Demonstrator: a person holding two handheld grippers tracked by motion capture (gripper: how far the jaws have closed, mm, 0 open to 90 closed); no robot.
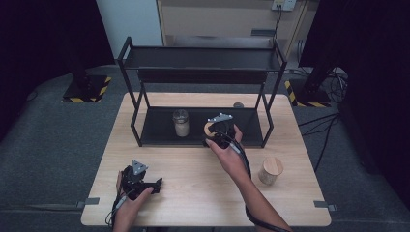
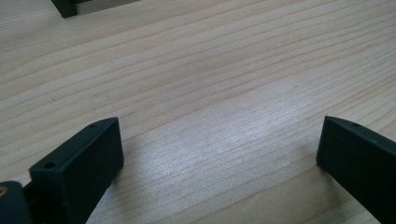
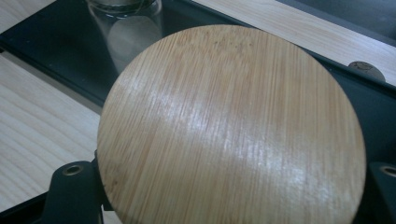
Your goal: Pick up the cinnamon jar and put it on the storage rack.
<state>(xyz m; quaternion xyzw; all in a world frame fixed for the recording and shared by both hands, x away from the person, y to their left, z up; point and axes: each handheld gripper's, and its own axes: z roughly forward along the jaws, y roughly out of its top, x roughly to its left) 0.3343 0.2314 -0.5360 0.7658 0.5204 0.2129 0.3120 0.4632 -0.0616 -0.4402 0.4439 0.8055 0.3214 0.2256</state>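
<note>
No readable text, label or number shows anywhere.

Overall level: you see the bench (image 1: pixel 193 193) evenly lit from above, with dim, near-black surroundings.
Glare: a pale sheen crosses the round bamboo lid (image 3: pixel 233 130) and the wood grain in the left gripper view.
Shadows: soft, short.
Focus: the high view is slightly soft; the glass jar (image 3: pixel 123 18) behind the lid is blurred.

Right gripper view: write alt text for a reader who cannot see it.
A round bamboo lid is clamped between the black jaws of the right hand-held gripper, above the black lower shelf of a rack. A glass jar stands on that shelf, with pale wooden table alongside.
</note>
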